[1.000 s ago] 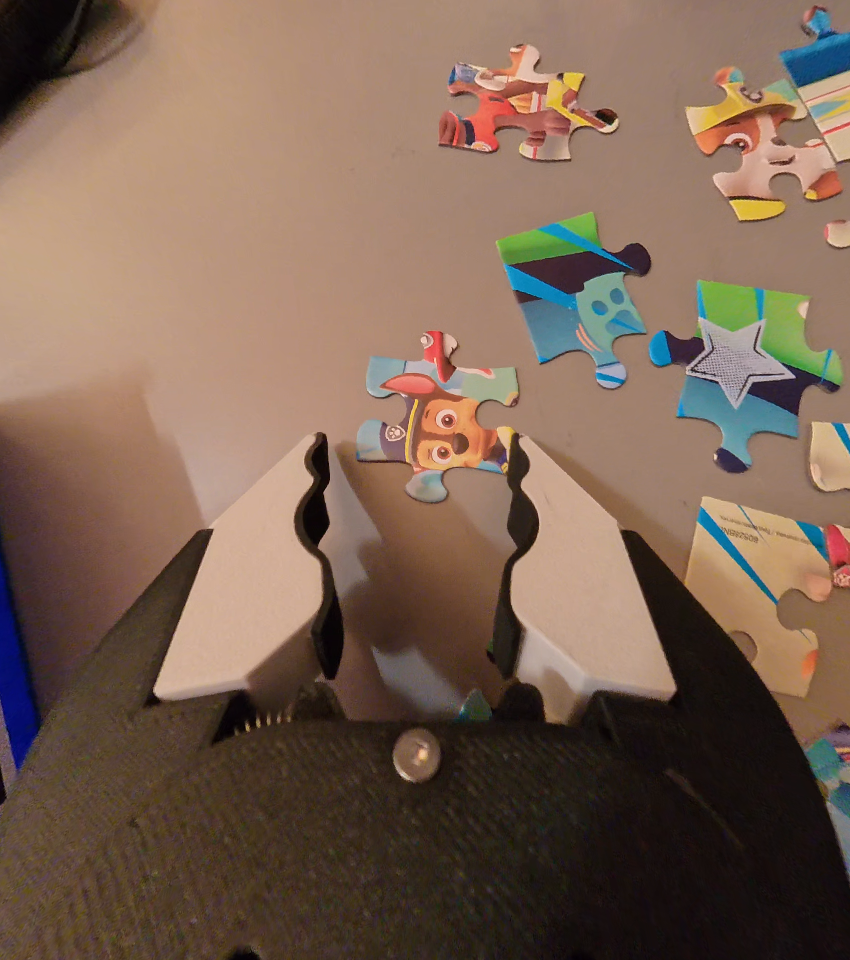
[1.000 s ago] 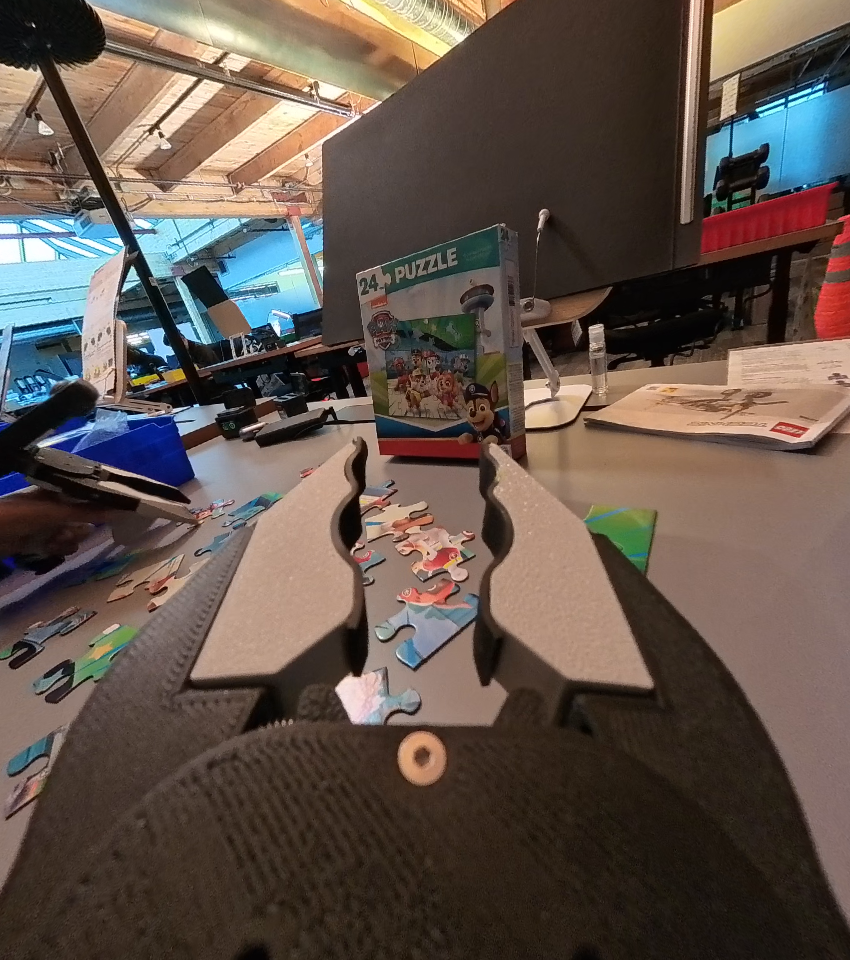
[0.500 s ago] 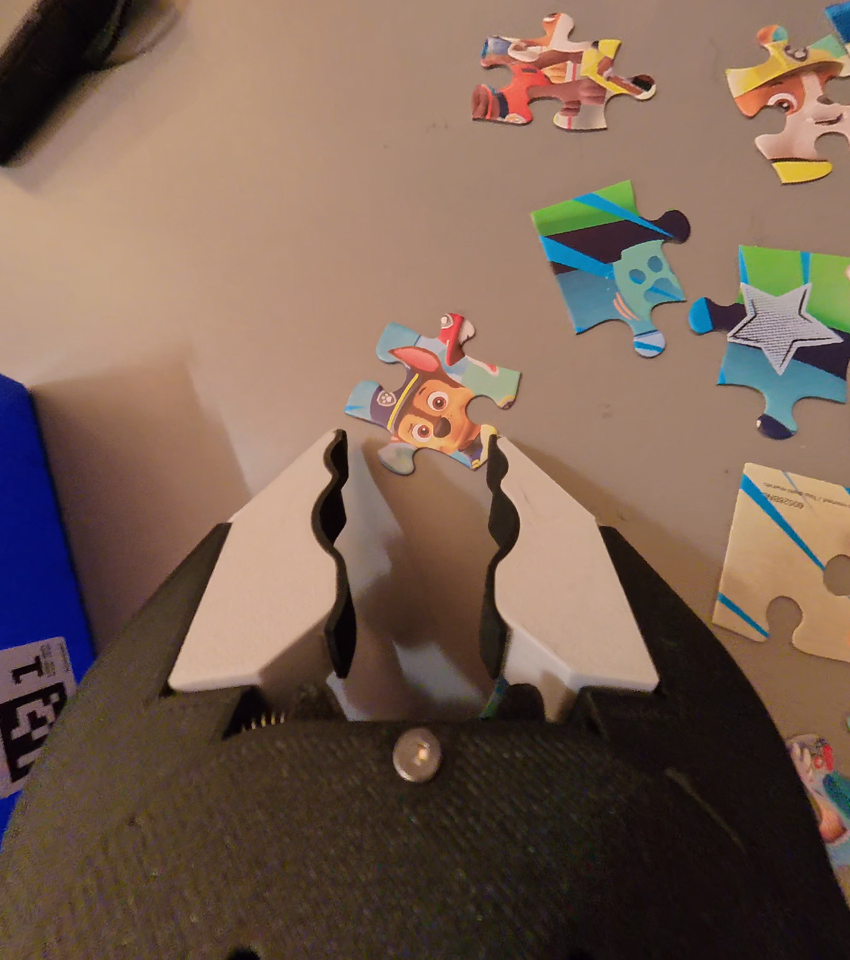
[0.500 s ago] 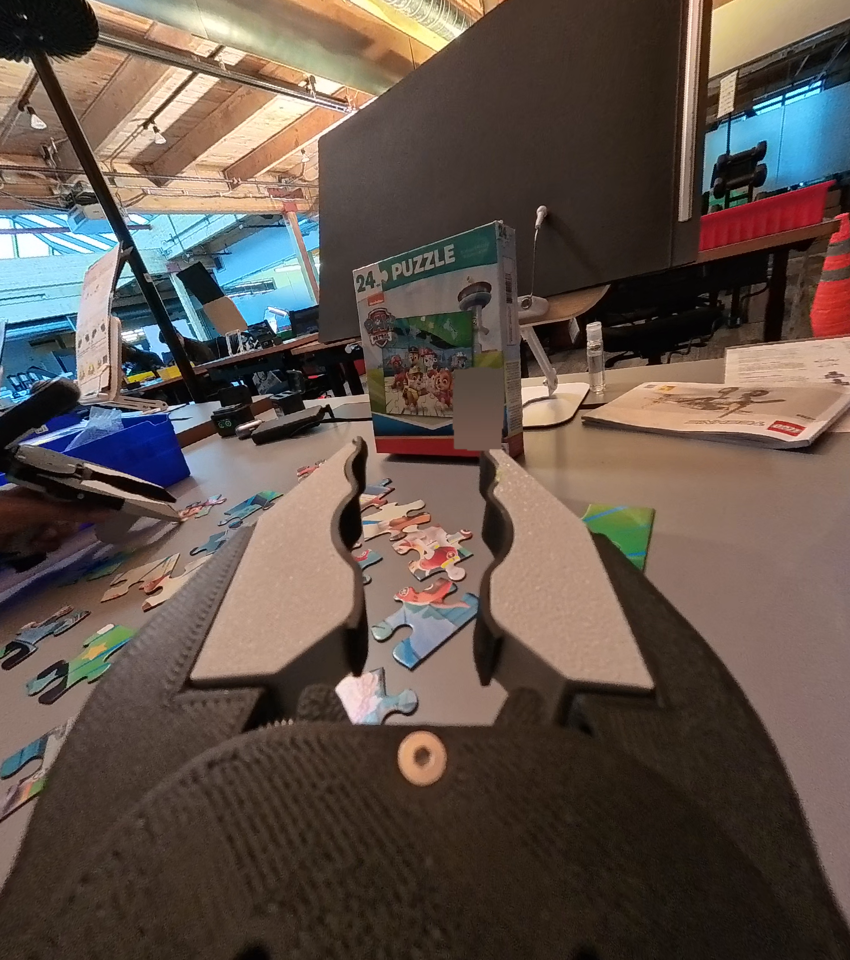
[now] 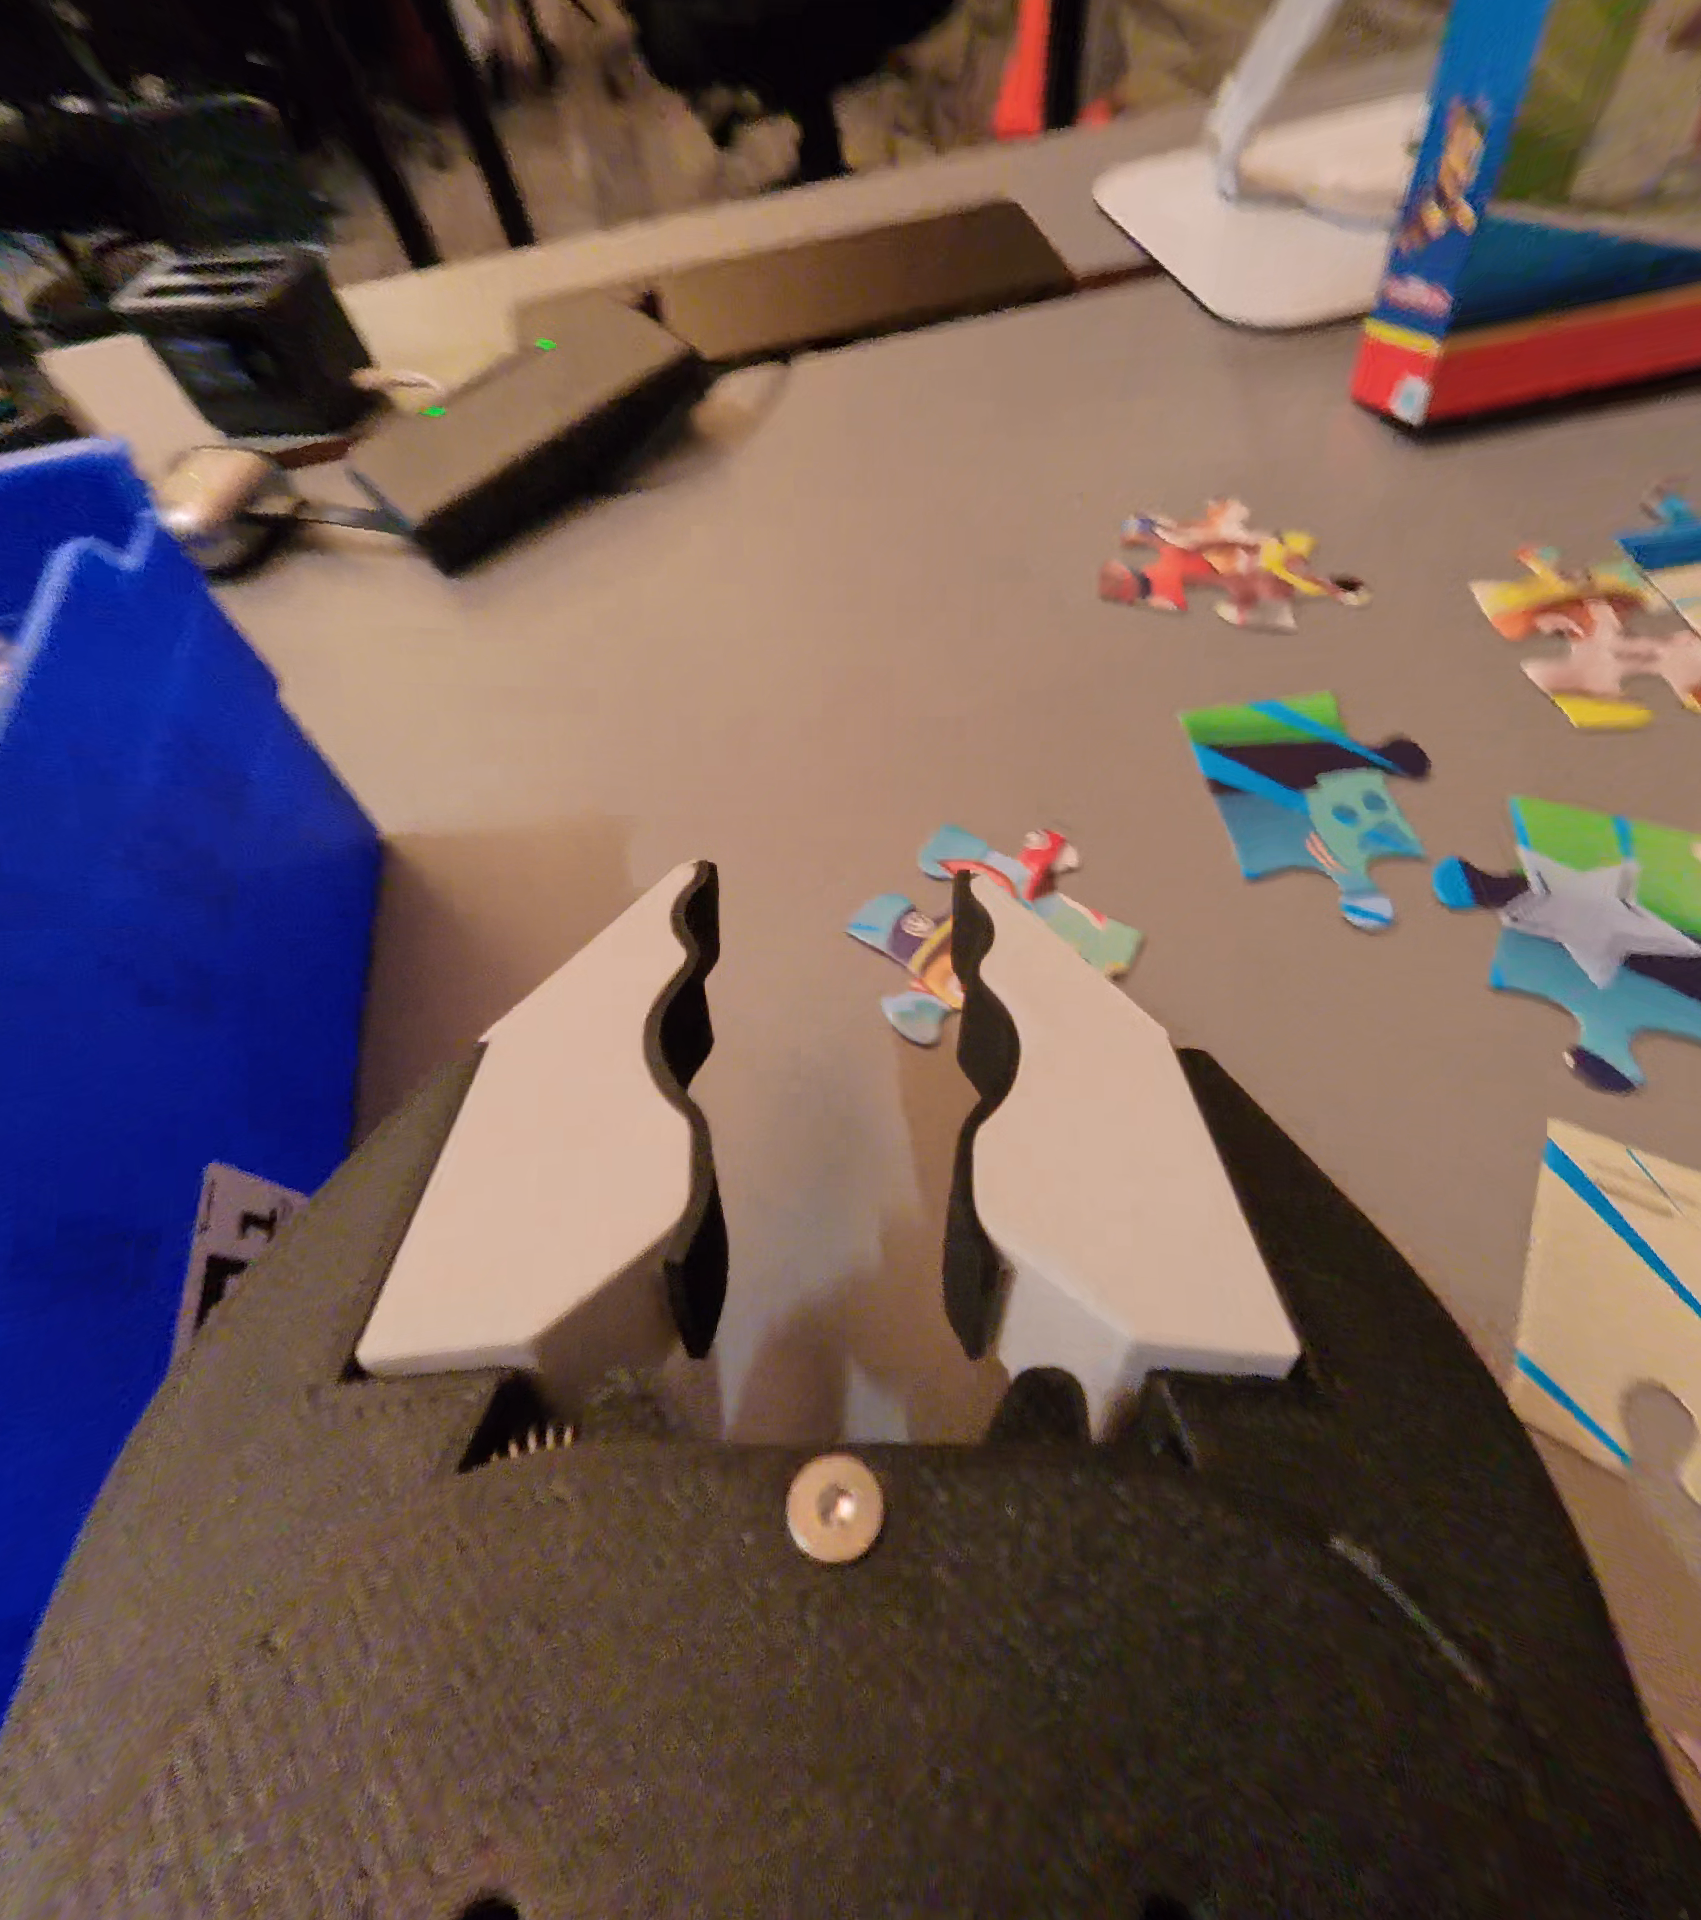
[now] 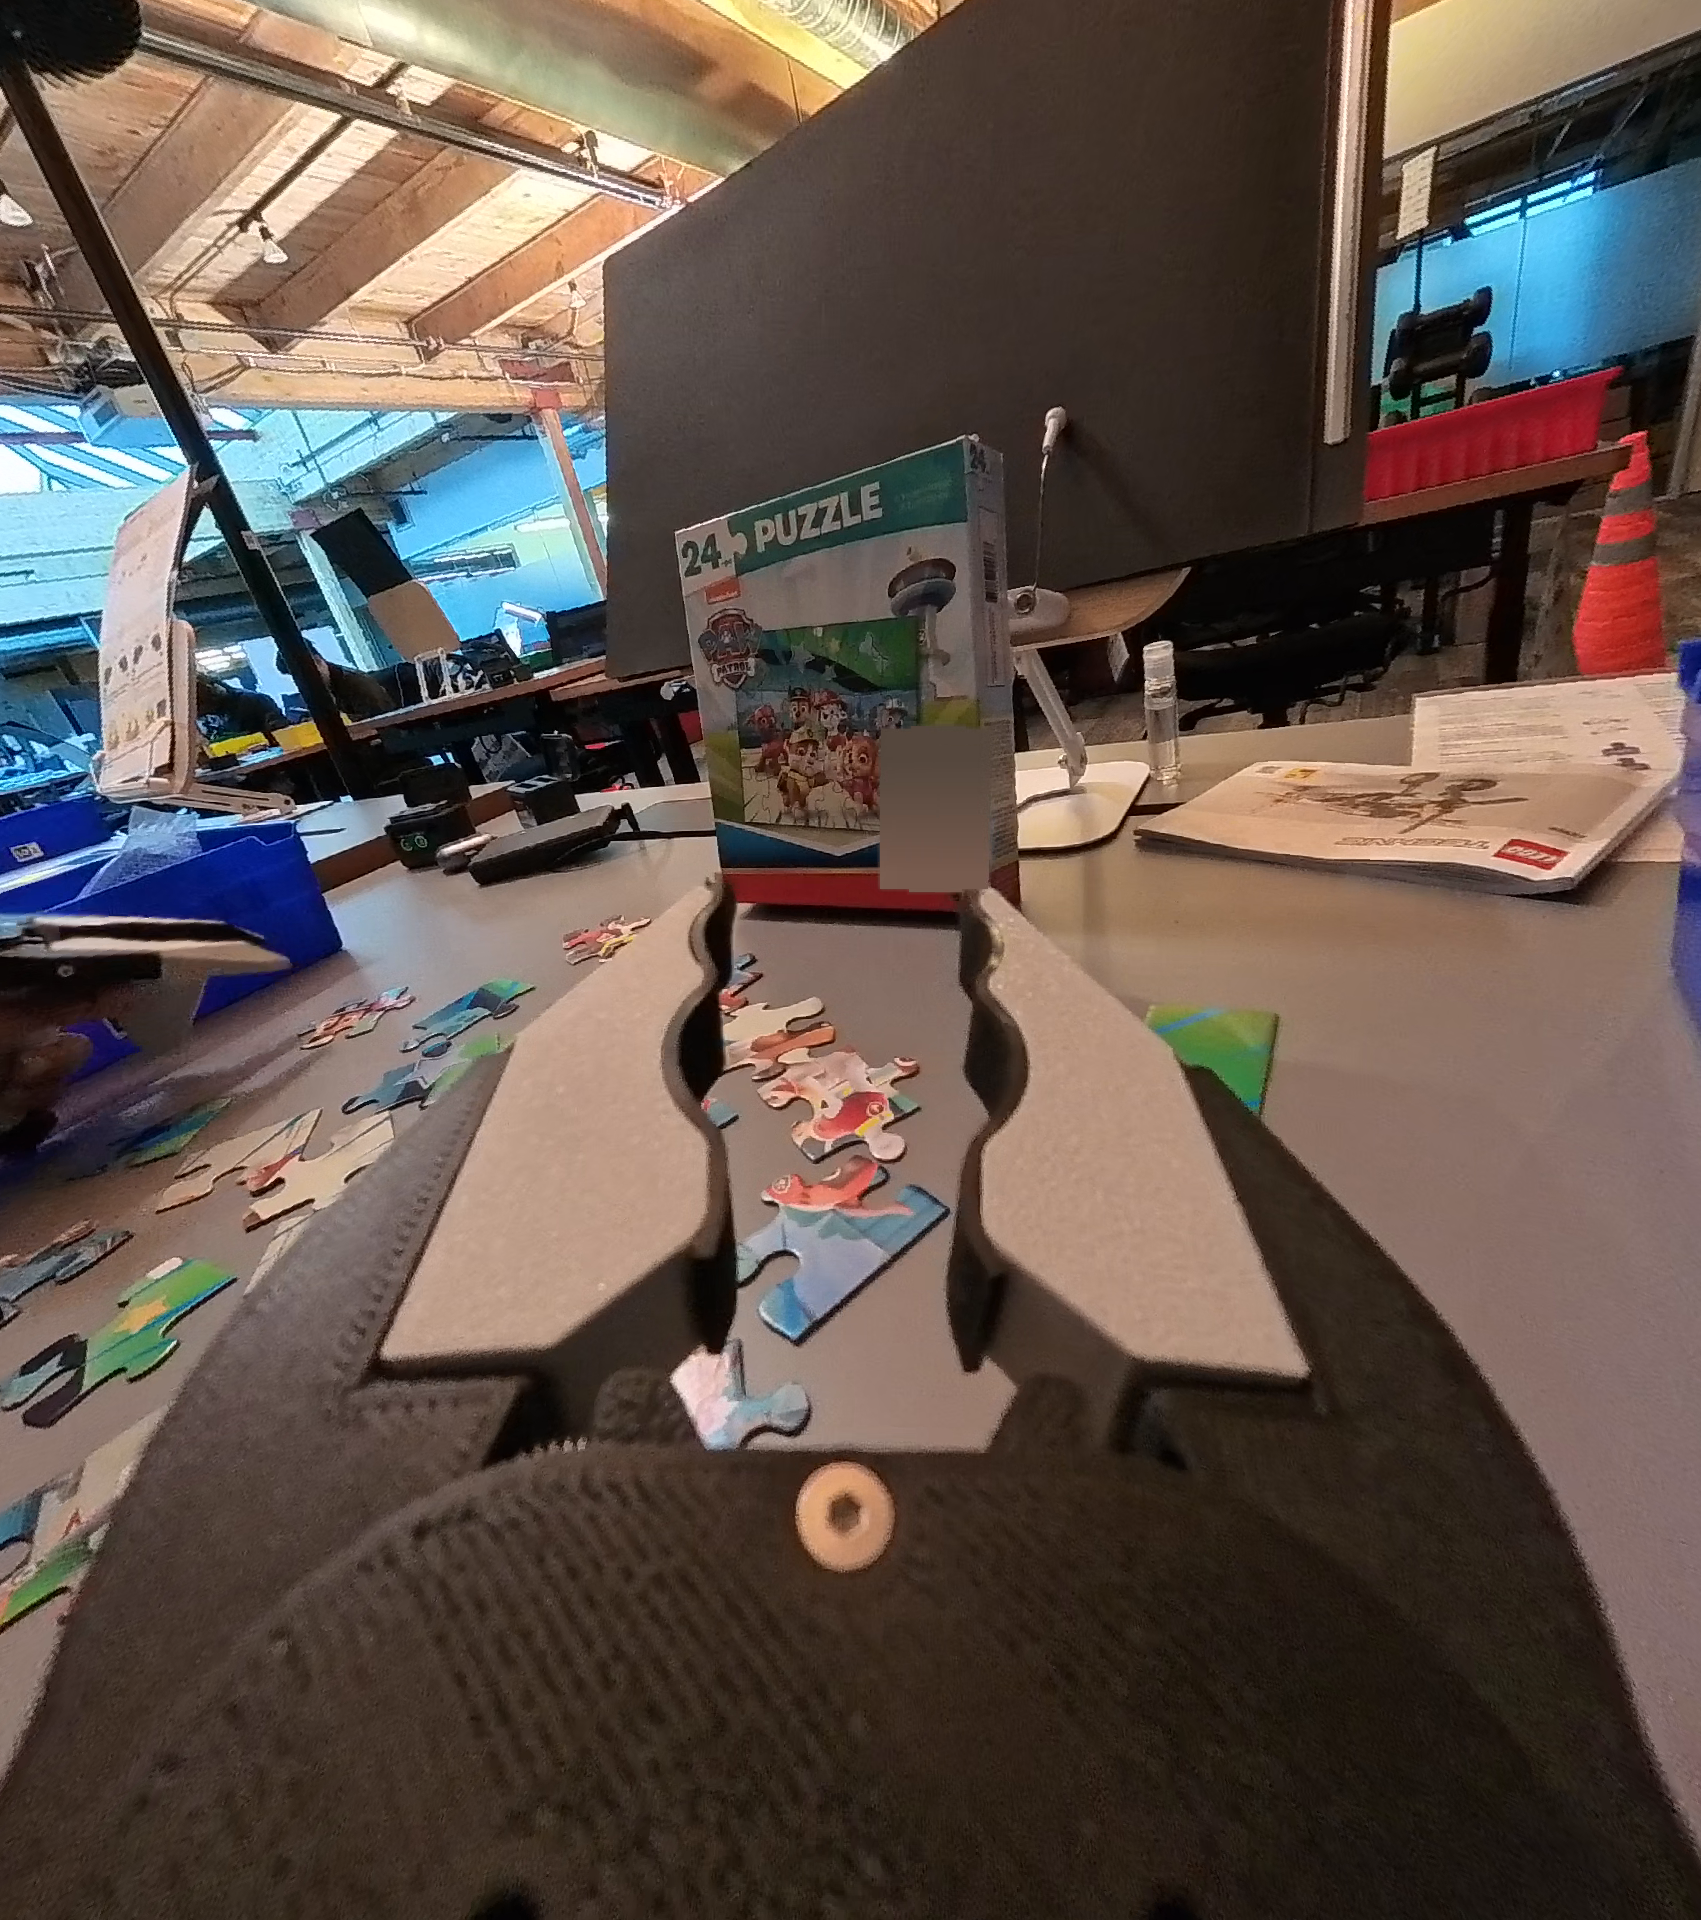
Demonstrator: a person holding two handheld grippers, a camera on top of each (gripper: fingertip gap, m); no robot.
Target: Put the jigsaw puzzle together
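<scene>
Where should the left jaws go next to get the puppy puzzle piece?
Probably a little to the right. The left gripper is open with nothing in it, and the puppy puzzle piece lies flat on the grey table, half hidden behind the right-hand finger, not between the jaws.
</scene>
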